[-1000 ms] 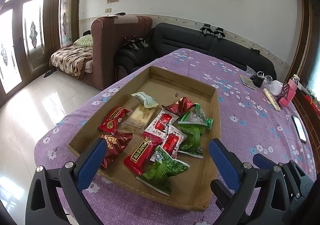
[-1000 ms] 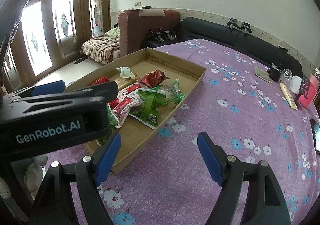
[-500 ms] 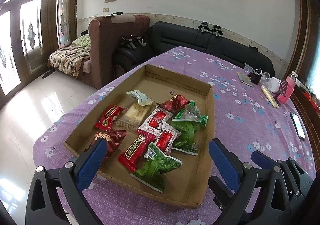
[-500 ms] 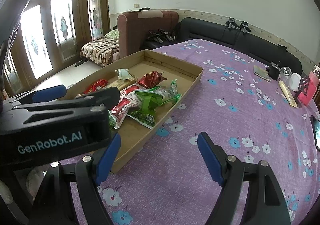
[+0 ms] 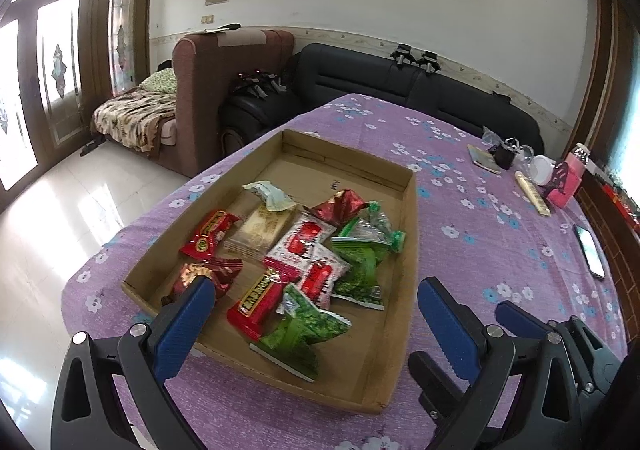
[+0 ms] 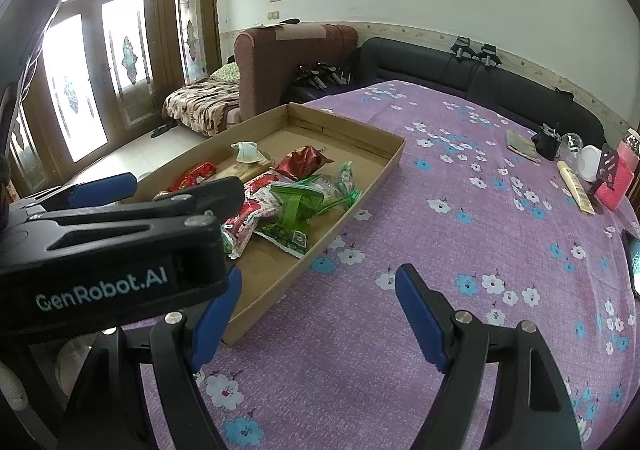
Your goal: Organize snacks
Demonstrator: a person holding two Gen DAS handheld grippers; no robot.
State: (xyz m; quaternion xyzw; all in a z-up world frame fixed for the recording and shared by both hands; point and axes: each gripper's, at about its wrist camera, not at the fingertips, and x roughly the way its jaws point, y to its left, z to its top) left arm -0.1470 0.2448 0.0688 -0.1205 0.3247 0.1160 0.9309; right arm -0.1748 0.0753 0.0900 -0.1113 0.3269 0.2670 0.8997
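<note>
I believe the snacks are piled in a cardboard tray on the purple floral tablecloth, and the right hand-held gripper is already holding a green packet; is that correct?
Not quite: the right hand-held gripper is open and holds nothing, hovering over the purple floral tablecloth beside the cardboard tray, as the right wrist view shows. The green packet lies in the tray with the other snacks.

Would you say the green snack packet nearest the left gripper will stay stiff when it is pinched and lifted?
Probably not. The green snack packet looks like thin crinkled film, so it likely flexes and sags. Its glossy surface may slip between pads. It seems light, so pushing would likely slide it along the cardboard tray.
</note>
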